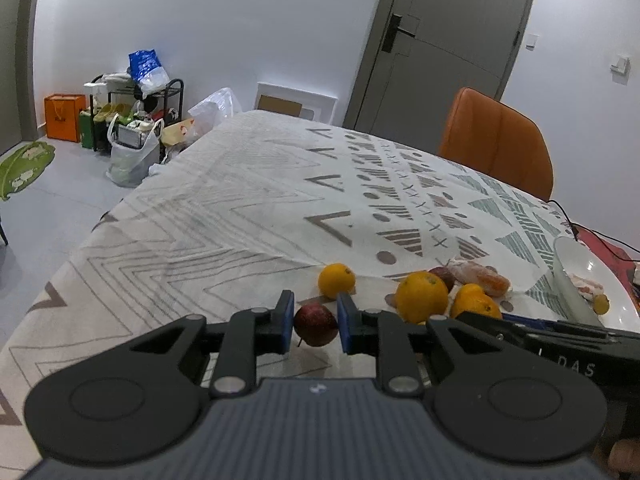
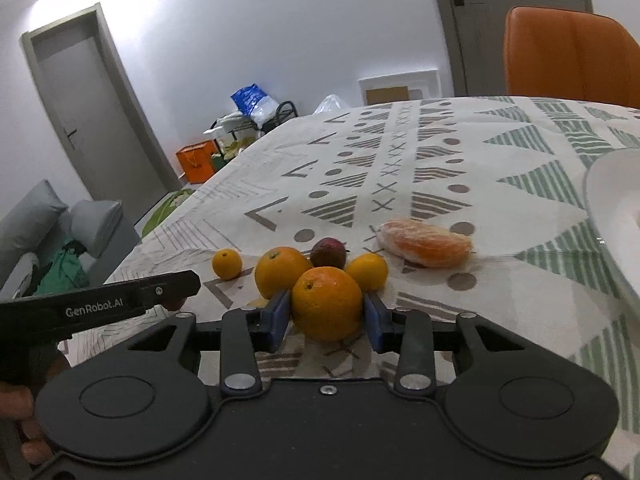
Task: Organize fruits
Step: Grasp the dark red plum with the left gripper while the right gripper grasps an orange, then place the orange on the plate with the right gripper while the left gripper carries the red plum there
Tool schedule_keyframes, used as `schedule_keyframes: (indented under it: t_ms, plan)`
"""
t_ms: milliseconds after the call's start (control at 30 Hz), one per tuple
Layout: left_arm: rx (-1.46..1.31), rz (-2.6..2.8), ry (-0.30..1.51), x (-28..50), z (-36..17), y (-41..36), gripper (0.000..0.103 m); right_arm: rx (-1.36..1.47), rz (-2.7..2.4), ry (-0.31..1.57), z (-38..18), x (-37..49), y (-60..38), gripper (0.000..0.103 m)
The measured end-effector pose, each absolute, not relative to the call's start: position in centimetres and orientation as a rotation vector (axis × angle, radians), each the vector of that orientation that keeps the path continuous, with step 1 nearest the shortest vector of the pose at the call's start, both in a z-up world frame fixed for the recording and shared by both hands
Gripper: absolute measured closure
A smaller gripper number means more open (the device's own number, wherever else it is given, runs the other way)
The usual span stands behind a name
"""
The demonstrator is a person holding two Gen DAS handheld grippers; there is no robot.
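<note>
Two grips, one fruit each, so I can sort both together.
Left gripper fingers bracket red fruit, contact unclear; right gripper pinches orange, plate beyond right finger.

Orange fruit; dark red fruit; blue pads; white plate; cream tablecloth patterned with grey chevrons, green striped triangles; orange chair.
</note>
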State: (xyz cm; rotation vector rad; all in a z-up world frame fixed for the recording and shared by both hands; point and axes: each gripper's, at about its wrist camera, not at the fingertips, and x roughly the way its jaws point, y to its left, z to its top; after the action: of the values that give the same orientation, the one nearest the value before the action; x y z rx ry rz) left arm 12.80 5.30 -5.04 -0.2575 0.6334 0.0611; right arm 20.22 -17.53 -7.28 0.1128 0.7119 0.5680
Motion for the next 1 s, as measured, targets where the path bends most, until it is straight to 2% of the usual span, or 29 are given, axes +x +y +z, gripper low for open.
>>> schedule_keyframes:
  t_ms: [1000]
  plan:
    - [-0.111,-0.162,0.621,15.5,-3.3,-6.1,0.082,0.217,0.374,0.604,-5.6,18.1,-29.2,0.066]
